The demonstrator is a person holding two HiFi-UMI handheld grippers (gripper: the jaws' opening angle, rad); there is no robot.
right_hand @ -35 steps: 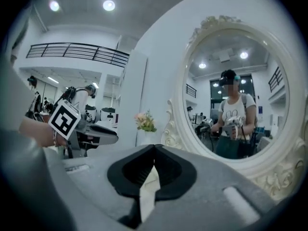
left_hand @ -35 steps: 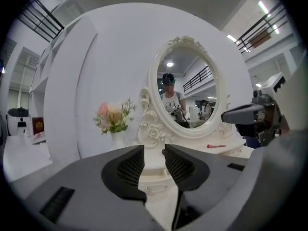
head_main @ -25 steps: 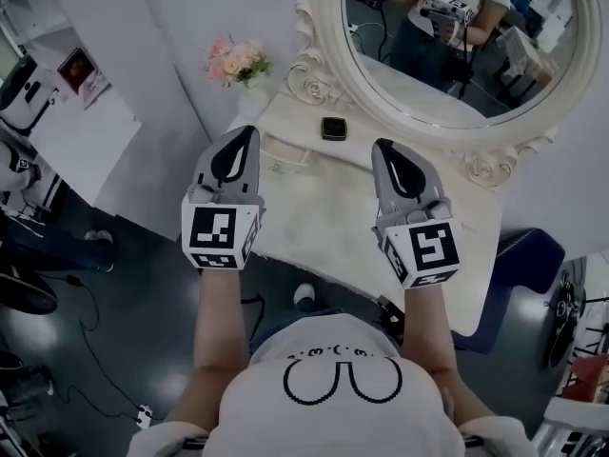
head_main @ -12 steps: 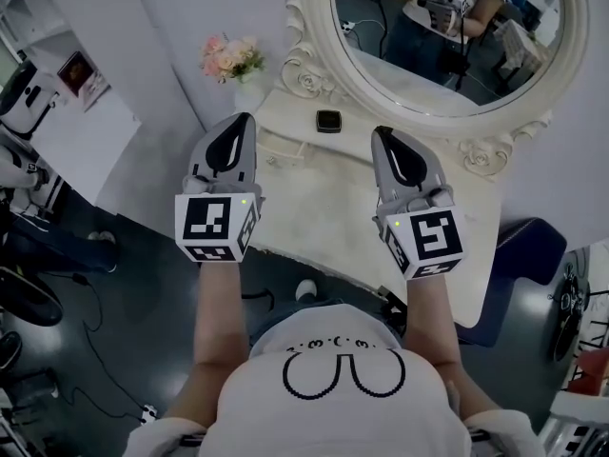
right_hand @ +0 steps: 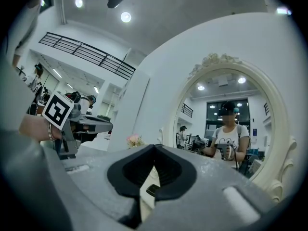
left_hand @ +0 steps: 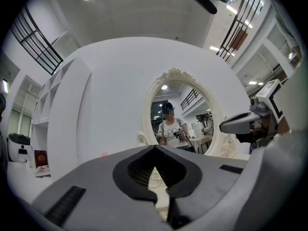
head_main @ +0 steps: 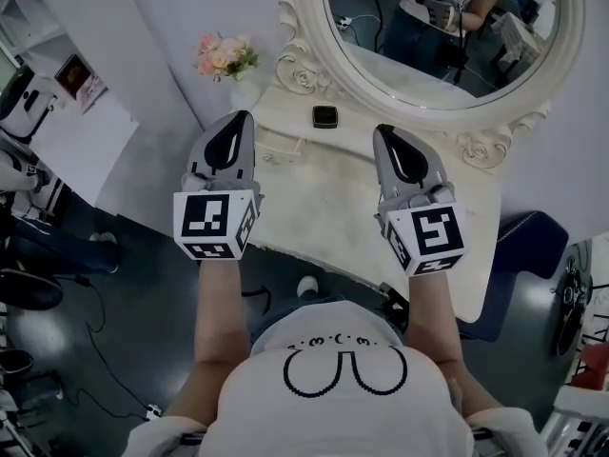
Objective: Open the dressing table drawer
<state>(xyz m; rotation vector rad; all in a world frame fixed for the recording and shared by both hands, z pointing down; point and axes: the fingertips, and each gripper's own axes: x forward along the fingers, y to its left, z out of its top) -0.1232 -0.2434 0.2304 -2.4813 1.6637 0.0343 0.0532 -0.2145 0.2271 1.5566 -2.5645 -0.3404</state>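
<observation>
The white dressing table [head_main: 324, 212] stands in front of me under an oval mirror [head_main: 447, 36]. A low raised drawer box [head_main: 285, 146] sits on its top at the back left. My left gripper [head_main: 242, 119] hovers over the table's left part, shut and empty, its tip just left of that box. Over the right part hangs my right gripper [head_main: 383, 132], also shut with nothing in it. In the left gripper view the left gripper [left_hand: 155, 147] has its jaws meeting, and the right gripper [right_hand: 155, 146] in its own view likewise. From above, no drawer front below the top shows.
A small dark object [head_main: 324, 116] lies on the table near the mirror. Pink flowers [head_main: 226, 57] stand at the back left corner. A dark blue seat [head_main: 519, 246] is at the right, a white shelf unit [head_main: 67, 112] at the left, and cables lie on the dark floor [head_main: 95, 350].
The head camera has shifted a little, so the table and mirror sit slightly higher and further left in the picture. Both grippers stay shut and keep their places over the table.
</observation>
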